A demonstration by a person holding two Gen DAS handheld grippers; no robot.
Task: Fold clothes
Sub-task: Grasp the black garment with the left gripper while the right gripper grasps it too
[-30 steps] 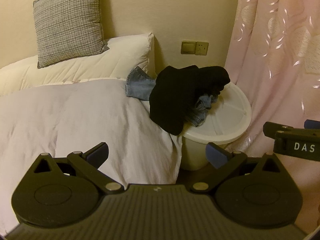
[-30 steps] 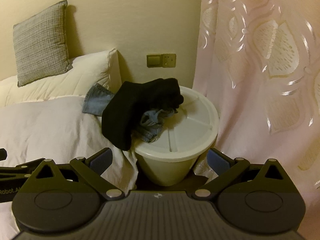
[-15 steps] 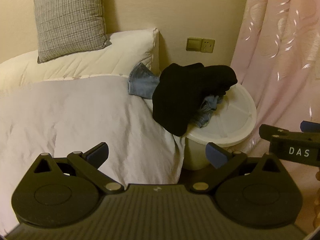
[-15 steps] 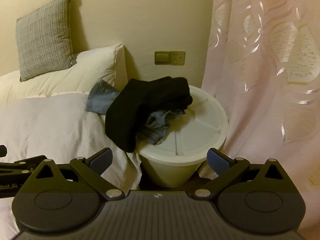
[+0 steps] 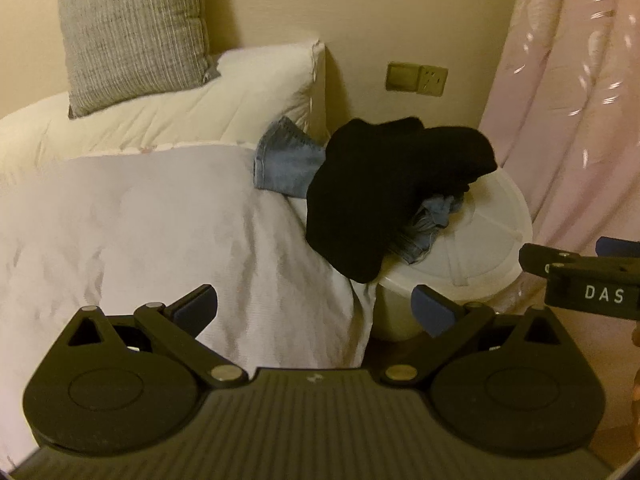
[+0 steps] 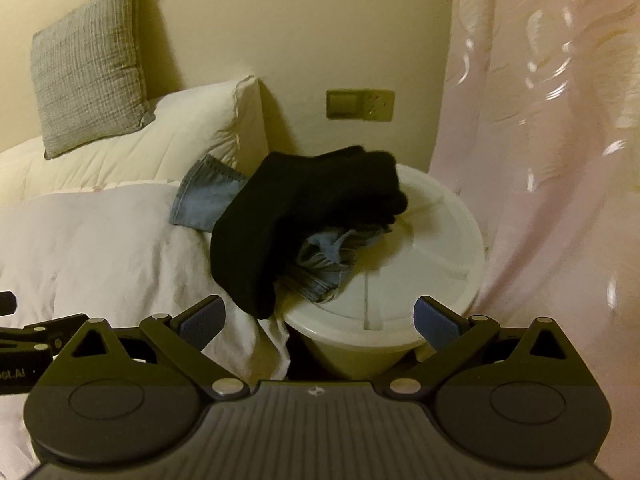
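Black fabric, a crumpled black garment (image 5: 384,192) (image 6: 296,216), lies draped over the near-left edge of a round white lidded bucket (image 5: 484,236) (image 6: 432,256), one end hanging down past the lid's rim toward the bed. Under it, bunched on the same lid, sits a piece of blue denim (image 5: 286,160) (image 6: 208,196) that trails off the bucket's left side onto the pale duvet (image 5: 140,232) (image 6: 100,248). Left of the bucket and farther back a white pillow (image 5: 180,112) carries a grey woven cushion (image 5: 132,28). Behind the bucket a wall socket plate (image 5: 416,78) shows; to its right hangs a pink curtain (image 5: 568,100). The left tool (image 5: 314,308) hangs short of the bucket, fingers spread wide and holding nothing. The right tool (image 6: 318,316) likewise stands spread and empty, just short of the bucket's front rim, both well clear of the clothes
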